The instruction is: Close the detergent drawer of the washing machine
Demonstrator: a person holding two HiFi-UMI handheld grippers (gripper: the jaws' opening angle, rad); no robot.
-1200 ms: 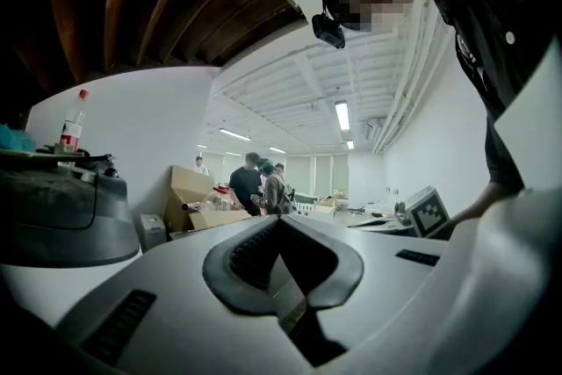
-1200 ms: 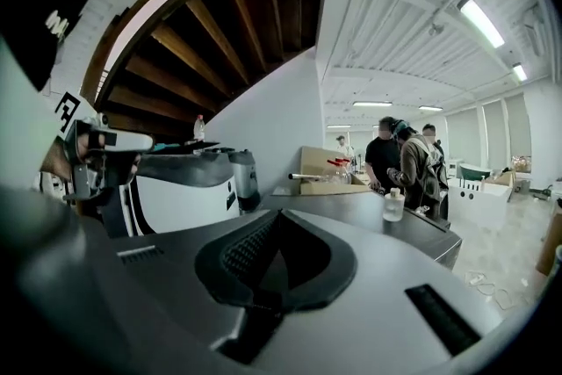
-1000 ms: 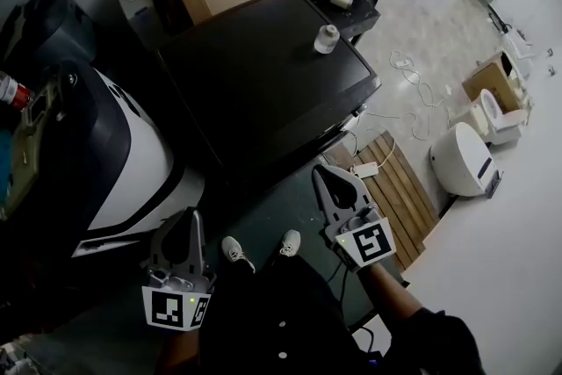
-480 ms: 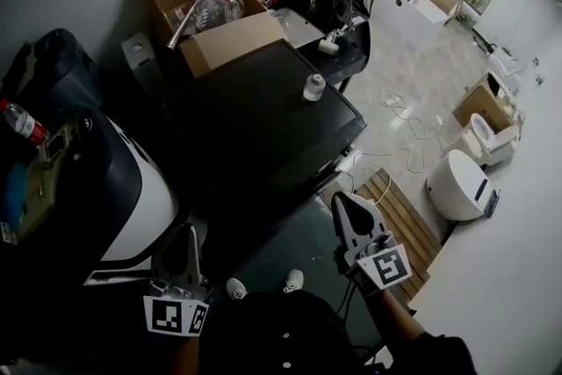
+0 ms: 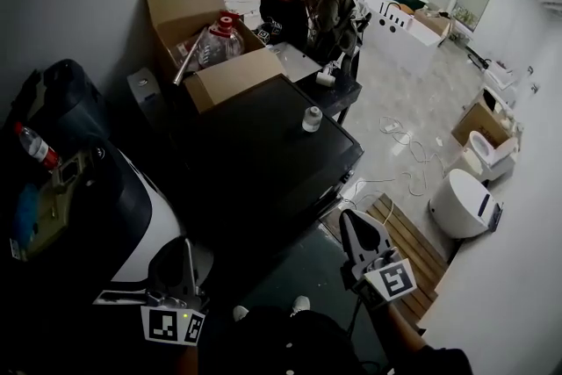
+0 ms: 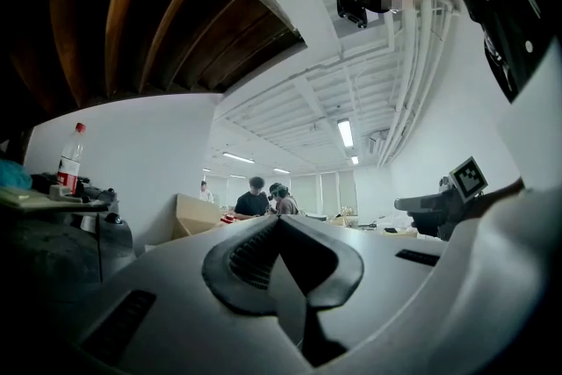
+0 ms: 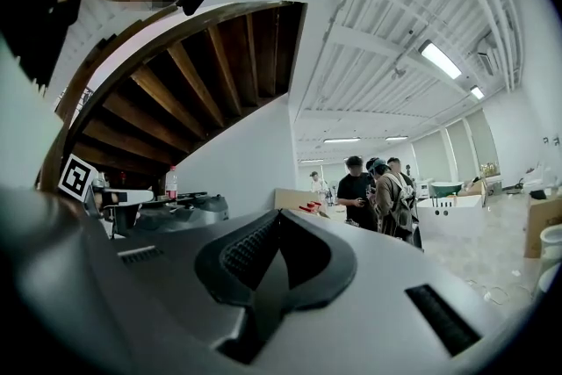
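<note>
The left gripper (image 5: pixel 182 255) and right gripper (image 5: pixel 358 233) hung over what seemed, in the dim view, a narrow strip of floor (image 5: pixel 281 263). Ahead, the black-topped machine (image 5: pixel 263 162) blocked the way, and a rounded white appliance (image 5: pixel 145 206) crowded the left. To the right, a wooden pallet (image 5: pixel 408 246) and loose cables (image 5: pixel 408 149) lay low.

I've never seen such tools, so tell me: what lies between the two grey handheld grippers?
In the head view, the person's two white shoes on the dark floor stand between the left gripper and the right gripper. Both grippers are shut and empty.
</note>
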